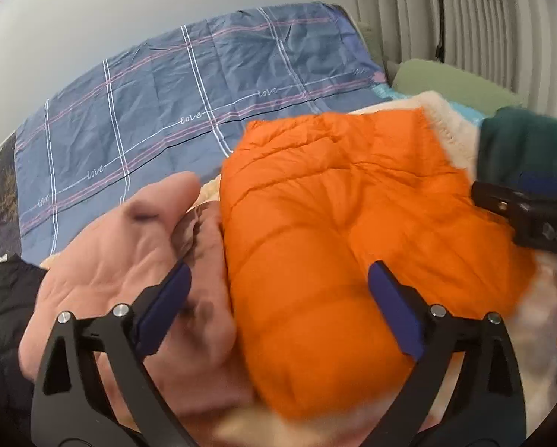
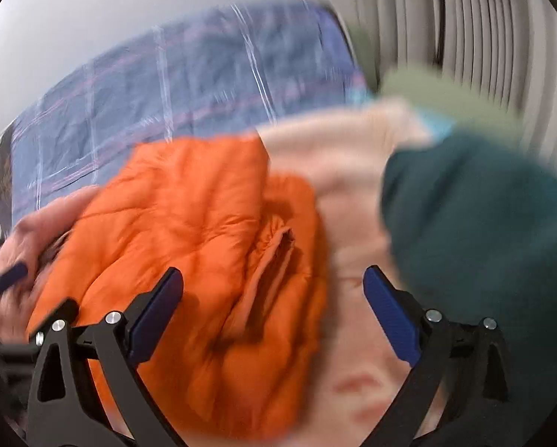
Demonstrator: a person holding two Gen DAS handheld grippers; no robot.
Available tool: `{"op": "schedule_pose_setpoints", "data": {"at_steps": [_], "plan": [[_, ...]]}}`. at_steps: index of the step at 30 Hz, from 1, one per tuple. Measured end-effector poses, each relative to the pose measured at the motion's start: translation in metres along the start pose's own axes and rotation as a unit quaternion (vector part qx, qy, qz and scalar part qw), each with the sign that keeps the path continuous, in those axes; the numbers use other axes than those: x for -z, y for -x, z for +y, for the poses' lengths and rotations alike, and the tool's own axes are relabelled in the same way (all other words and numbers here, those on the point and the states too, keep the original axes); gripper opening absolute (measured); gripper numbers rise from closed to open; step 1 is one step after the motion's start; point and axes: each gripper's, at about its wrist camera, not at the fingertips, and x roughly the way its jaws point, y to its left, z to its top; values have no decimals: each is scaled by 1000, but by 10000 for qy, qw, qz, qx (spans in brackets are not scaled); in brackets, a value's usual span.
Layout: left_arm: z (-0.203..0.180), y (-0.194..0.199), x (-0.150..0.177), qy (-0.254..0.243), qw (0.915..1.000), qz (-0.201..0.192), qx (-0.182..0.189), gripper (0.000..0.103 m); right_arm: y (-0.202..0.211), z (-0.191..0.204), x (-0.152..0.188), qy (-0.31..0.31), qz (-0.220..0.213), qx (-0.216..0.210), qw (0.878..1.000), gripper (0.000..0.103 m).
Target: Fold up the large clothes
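Blue plaid bedsheet (image 1: pixel 174 111) with thin white and pink lines and small "love" script spread over the bed, pale green pillow (image 1: pixel 449 83) at its far right end, pleated off-white curtain (image 1: pixel 483 18) behind, plain grey wall (image 1: pixel 92 11) to the left

R gripper (image 2: pixel 272 311) jaws spread wide, w/ orange puffer jacket (image 2: pixel 200 246) bunched between & under its L finger, cream fleece blanket (image 2: pixel 353 201) beneath. Dark green garment (image 2: pixel 475 231) at right, blue plaid bedsheet (image 2: pixel 189 85) behind; L gripper (image 2: pixel 6 279) at left edge; view blurred.
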Motion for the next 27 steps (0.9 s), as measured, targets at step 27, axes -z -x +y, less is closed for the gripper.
{"op": "schedule_pose_setpoints", "data": {"at_steps": [27], "plan": [[-24,334,145,335,9961,-705,-409,101,309,-3,135,-104,-1125,187,9934,102]]}}
